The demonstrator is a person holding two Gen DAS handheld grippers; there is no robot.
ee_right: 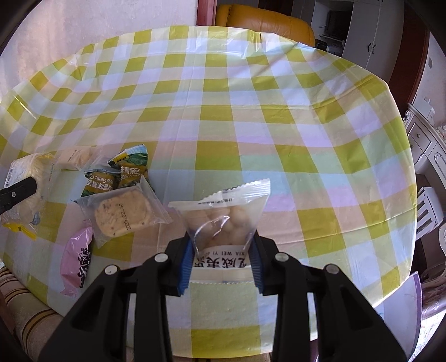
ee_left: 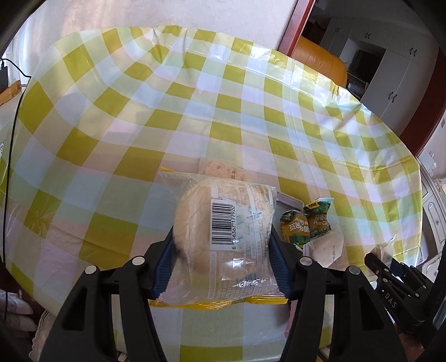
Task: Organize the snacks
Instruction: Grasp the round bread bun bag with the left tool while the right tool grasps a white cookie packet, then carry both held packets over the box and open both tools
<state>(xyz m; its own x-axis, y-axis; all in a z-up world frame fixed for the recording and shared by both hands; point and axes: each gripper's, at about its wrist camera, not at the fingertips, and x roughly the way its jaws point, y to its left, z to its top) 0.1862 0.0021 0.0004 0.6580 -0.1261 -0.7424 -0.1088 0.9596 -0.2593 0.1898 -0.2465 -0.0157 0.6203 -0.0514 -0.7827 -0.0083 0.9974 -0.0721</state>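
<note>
My left gripper (ee_left: 223, 242) is shut on a round bun in a clear wrapper (ee_left: 223, 217) with a barcode, its blue pads pressing both sides. The same bun (ee_right: 30, 172) shows at the far left of the right wrist view, with a black finger (ee_right: 19, 192) of the left gripper on it. My right gripper (ee_right: 222, 242) is shut on a clear packet of small pale snacks (ee_right: 225, 206), which stands up between the pads. Both packets are held over the near part of the yellow-green checked table (ee_right: 251, 111).
Loose snacks lie between the grippers: two green pea packets (ee_right: 100, 182) (ee_right: 133, 167), a cracker packet (ee_right: 122, 214), a pink packet (ee_right: 76, 256) and a small pale packet (ee_right: 74, 157). An orange chair (ee_right: 264, 22) stands behind the table, with cabinets at the right.
</note>
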